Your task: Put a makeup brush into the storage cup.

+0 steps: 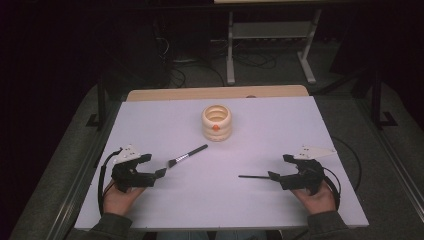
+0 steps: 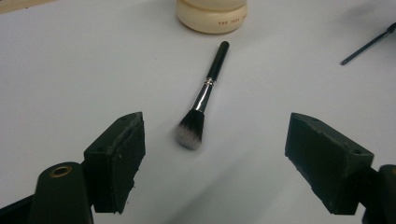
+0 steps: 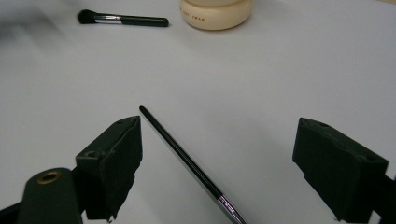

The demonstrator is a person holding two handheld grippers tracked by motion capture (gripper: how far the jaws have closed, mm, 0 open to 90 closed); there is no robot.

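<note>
The makeup brush (image 2: 201,99) lies flat on the white table (image 1: 250,200), bristles toward me and handle pointing off toward the cream ribbed holder (image 1: 217,122) farther back. My left gripper (image 2: 212,158) sits just short of the bristle end with its jaws spread wide and nothing between them. In the high view that gripper (image 1: 150,167) is nearly at the brush tip.

On the other side, the thin black brush (image 3: 187,163) lies slantwise on the table between the spread jaws of my right gripper (image 3: 217,163), which is also released. From this view I cannot tell whether the near end of the stick touches either pad.

The risk, as I judge it: if I close the left jaws on the soft bristles instead of the ferrule or handle, the brush will likely droop or slip out. The thin brush is so slim and flat on the table that the pads may pinch past it or roll it away. Carrying either toward the holder, a loose grip could knock the holder over.
</note>
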